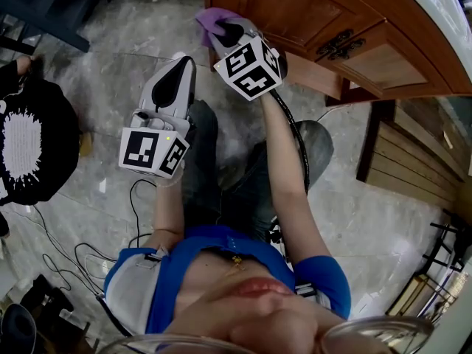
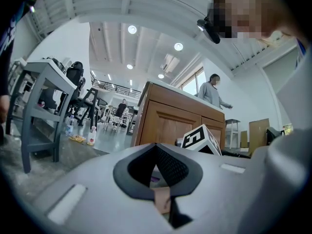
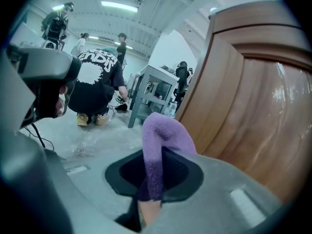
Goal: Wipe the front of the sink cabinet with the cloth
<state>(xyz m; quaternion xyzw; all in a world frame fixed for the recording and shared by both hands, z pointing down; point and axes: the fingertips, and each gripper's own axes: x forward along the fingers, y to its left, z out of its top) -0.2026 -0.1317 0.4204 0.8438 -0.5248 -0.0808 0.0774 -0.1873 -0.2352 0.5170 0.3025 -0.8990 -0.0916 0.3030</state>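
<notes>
Purple cloth in right tongs, beside cabinet

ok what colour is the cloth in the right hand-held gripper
Purple. The cloth shows best in the right gripper view.

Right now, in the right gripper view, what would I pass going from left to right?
Standing person at the far upper left → crouching person in a black printed shirt → purple cloth → wooden sink cabinet. The grey table behind the cloth overlaps it, so it is left out.
</notes>
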